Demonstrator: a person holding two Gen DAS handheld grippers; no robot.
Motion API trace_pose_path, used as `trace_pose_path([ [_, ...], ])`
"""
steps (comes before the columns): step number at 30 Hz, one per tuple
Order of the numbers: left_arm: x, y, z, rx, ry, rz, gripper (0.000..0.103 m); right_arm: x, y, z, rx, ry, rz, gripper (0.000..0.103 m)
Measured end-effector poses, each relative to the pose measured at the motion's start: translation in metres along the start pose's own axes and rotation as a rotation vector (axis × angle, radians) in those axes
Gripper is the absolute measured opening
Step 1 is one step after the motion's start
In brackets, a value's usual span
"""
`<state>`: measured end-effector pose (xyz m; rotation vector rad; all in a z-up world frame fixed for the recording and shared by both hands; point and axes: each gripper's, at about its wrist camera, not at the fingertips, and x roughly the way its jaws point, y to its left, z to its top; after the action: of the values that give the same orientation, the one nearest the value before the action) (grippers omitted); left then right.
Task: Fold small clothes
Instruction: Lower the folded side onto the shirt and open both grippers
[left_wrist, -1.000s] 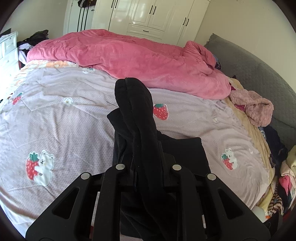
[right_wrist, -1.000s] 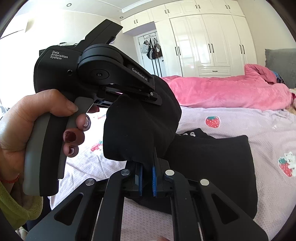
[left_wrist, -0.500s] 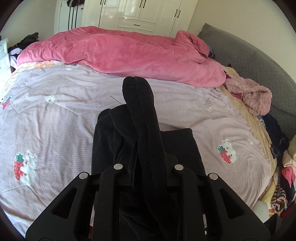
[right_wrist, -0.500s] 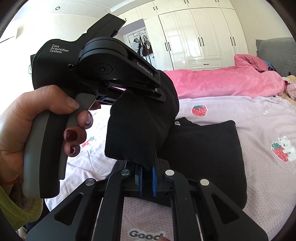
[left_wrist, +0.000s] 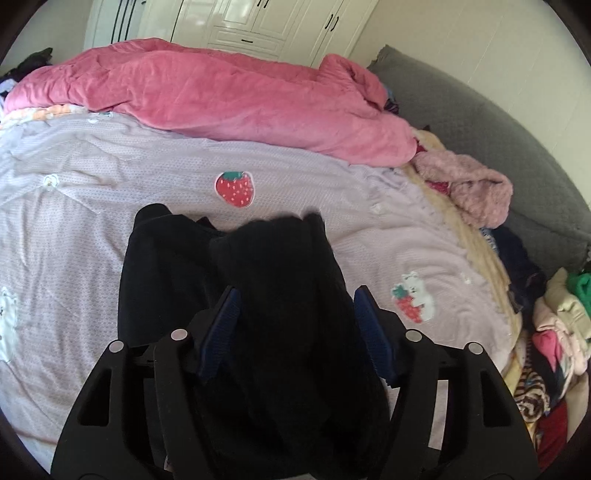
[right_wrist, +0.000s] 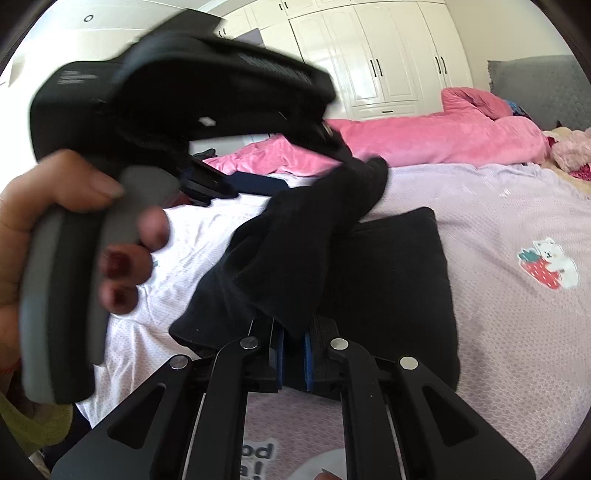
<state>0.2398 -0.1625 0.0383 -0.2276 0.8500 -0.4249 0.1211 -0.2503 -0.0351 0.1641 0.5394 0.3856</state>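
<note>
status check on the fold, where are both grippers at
Left gripper fingers opening, black garment lying loose between them. Right gripper shut on the garment's edge. Rest of it on the bed cover. Nothing in the way.

left gripper (right_wrist: 332, 136): motion-blurred in right view, label text unreadable
hand (right_wrist: 55, 236): blurred, cut off at frame edge
black cloth (left_wrist: 288, 325): near end hidden under jaws, folds too dark to sep.
print (right_wrist: 258, 459): cut off at bottom edge

black garment (left_wrist: 288, 295), pink duvet (left_wrist: 221, 96), strawberry-print sheet (left_wrist: 332, 184)
</note>
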Motion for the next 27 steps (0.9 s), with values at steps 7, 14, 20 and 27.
trace_pose_path([
  [7, -0.018, 0.023, -0.008, -0.019, -0.040, 0.072, 0.057, -0.007, -0.014, -0.013, 0.017, 0.039, 0.003, 0.008],
  [14, 0.014, 0.048, -0.045, 0.010, 0.056, 0.212, 0.057, -0.035, -0.022, -0.011, 0.059, 0.062, 0.054, 0.020],
  [20, 0.019, 0.040, -0.055, 0.105, 0.037, 0.281, 0.057, -0.048, -0.052, 0.025, 0.110, 0.031, 0.007, 0.052],
  [27, 0.013, 0.042, -0.059, 0.104, 0.036, 0.256, 0.057, 0.021, -0.073, 0.065, 0.171, 0.208, 0.001, 0.061],
])
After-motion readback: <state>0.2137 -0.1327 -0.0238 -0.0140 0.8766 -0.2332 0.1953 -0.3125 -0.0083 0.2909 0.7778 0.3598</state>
